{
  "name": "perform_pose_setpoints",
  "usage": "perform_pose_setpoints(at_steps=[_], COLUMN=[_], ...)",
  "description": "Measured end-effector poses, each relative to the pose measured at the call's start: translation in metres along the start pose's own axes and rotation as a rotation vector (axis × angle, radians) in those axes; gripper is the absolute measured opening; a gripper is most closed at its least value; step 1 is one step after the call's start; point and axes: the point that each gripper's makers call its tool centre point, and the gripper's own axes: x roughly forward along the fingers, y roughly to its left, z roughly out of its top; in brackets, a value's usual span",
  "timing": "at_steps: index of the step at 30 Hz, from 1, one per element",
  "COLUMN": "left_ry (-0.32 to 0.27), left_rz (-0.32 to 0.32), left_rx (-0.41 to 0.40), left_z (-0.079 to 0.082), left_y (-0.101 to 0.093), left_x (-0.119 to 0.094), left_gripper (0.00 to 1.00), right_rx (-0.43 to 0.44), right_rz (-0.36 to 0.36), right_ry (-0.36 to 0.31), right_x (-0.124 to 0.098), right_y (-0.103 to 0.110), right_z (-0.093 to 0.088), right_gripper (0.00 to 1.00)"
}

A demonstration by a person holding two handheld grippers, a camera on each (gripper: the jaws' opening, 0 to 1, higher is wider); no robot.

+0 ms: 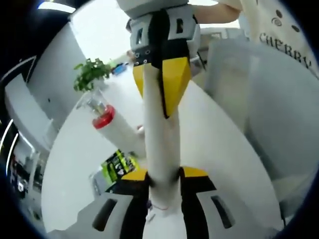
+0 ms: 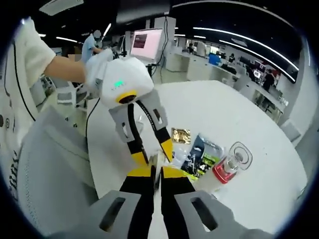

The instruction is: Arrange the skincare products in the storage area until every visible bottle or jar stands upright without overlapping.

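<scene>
A long white tube (image 1: 158, 139) is held between both grippers above the white table (image 2: 224, 114). My left gripper (image 1: 164, 174) is shut on its near end, and my right gripper (image 1: 157, 82) reaches in from the top, shut on the far end. In the right gripper view, my right gripper (image 2: 157, 172) pinches the tube's thin edge (image 2: 156, 163), with the left gripper (image 2: 152, 152) just beyond it. A white bottle (image 1: 122, 132) (image 2: 225, 171) with a red collar and clear cap appears to lie on its side on the table.
A black and green packet (image 2: 202, 154) (image 1: 117, 164) and a gold sachet (image 2: 180, 135) lie on the table beside the bottle. A potted plant (image 1: 89, 72) stands at the far edge. A grey chair (image 2: 50, 164) is close to the table, with a person's sleeve (image 2: 22, 55) above it.
</scene>
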Motion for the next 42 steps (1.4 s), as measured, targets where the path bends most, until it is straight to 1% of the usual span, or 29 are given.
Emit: perform_pose_setpoints(at_steps=[2,4,5,6,11,13,15,17,20,22,24,25,26,27,31,33,34,36,37,42], left_ry=[0.000,-0.008,-0.015,-0.017,-0.038,-0.049,-0.072,-0.083,-0.104,-0.118,-0.130,-0.134,-0.138,-0.144,-0.159,-0.169,-0.173,-0.189,-0.201,-0.230], left_rz=[0.007,0.018,0.034,0.042,0.077,0.092,0.109,0.121,0.142,0.149,0.170,0.180,0.184,0.196,0.217,0.229,0.236,0.249,0.259,0.287], left_rx=[-0.036,-0.045,-0.055,-0.065,-0.122,-0.150,-0.192,-0.207,-0.251,-0.276,-0.294,-0.302,-0.307,-0.326,-0.351,-0.361,-0.373,-0.382,-0.395,-0.420], left_z=[-0.002,-0.003,-0.003,-0.004,-0.006,-0.006,-0.006,-0.007,-0.004,-0.004,-0.003,-0.003,-0.002,-0.002,-0.001,0.000,0.000,0.002,0.003,0.008], left_y=[0.002,0.004,0.005,0.006,0.010,0.012,0.013,0.015,0.015,0.016,0.017,0.017,0.017,0.017,0.017,0.017,0.018,0.017,0.017,0.018], left_x=[-0.003,-0.007,-0.007,-0.007,-0.011,-0.011,-0.012,-0.013,-0.012,-0.012,-0.012,-0.012,-0.012,-0.012,-0.011,-0.010,-0.010,-0.008,-0.007,-0.002], left_gripper=[0.22,0.21,0.21,0.21,0.20,0.19,0.19,0.19,0.19,0.18,0.18,0.18,0.18,0.18,0.18,0.18,0.18,0.17,0.17,0.17], right_rx=[-0.019,-0.038,-0.049,-0.059,-0.094,-0.127,-0.147,-0.144,-0.159,-0.181,-0.188,-0.225,-0.236,-0.224,-0.242,-0.247,-0.267,-0.283,-0.289,-0.286], right_rz=[-0.002,0.000,-0.001,0.003,0.012,0.020,0.017,0.025,0.033,0.045,0.047,0.059,0.066,0.062,0.078,0.086,0.089,0.112,0.115,0.133], right_ry=[-0.009,-0.029,-0.038,-0.038,-0.051,-0.067,-0.075,-0.077,-0.089,-0.104,-0.095,-0.101,-0.098,-0.097,-0.097,-0.083,-0.076,-0.053,-0.053,-0.052], right_x=[0.002,0.004,0.005,0.006,0.010,0.011,0.012,0.013,0.013,0.013,0.014,0.014,0.014,0.014,0.015,0.015,0.016,0.017,0.017,0.019], right_y=[-0.001,0.000,0.000,0.001,-0.002,-0.002,-0.004,-0.006,-0.007,-0.007,-0.009,-0.009,-0.009,-0.010,-0.010,-0.009,-0.009,-0.008,-0.008,-0.008], right_z=[0.005,0.012,0.016,0.018,0.024,0.028,0.030,0.030,0.033,0.037,0.037,0.038,0.038,0.038,0.038,0.035,0.035,0.034,0.035,0.036], right_gripper=[0.02,0.02,0.02,0.02,0.03,0.03,0.04,0.05,0.06,0.07,0.07,0.08,0.08,0.09,0.10,0.11,0.11,0.12,0.12,0.12])
